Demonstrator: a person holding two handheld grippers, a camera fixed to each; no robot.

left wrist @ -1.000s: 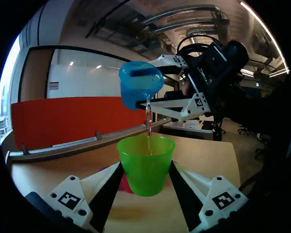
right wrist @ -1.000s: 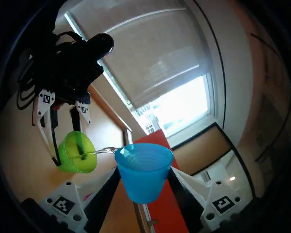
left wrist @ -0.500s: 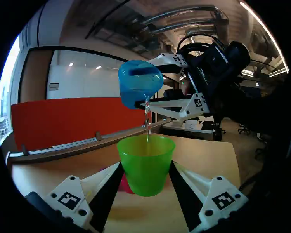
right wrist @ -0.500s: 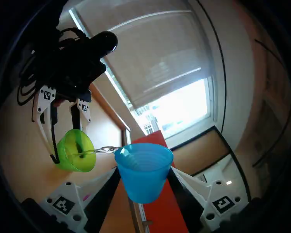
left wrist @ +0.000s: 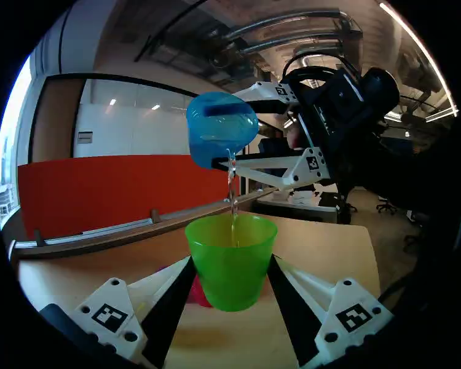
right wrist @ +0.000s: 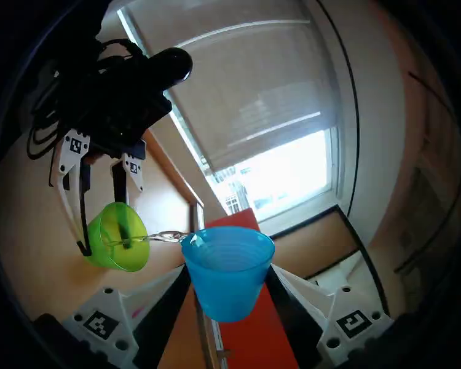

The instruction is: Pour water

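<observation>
Office interior: wooden tabletop (left wrist: pixel 329 246), red partition (left wrist: pixel 95 190) behind it, exposed pipes overhead. Item one: green cup (left wrist: pixel 232 264), upright, gripped by its sides between the jaws of the left gripper (left wrist: pixel 230 261); whether its base touches the tabletop cannot be told. Item two: blue cup (left wrist: pixel 221 126), held likewise between the jaws of the right gripper (right wrist: pixel 229 269), its long axis tipped well over. Governing relation: the blue cup's pouring lip lies straight above the left jaws and the green mouth, apart from it, with a thin water stream (left wrist: pixel 232 197) joining the two. Judgement: pouring is under way, and any further tilt must keep that lip over the mouth. Left gripper view shows the stream's fall and its landing inside the green cup. Right gripper view, looking along the blue cup toward a bright window (right wrist: pixel 279 178), shows the water leaving the lip. Water remaining: cannot tell.
</observation>
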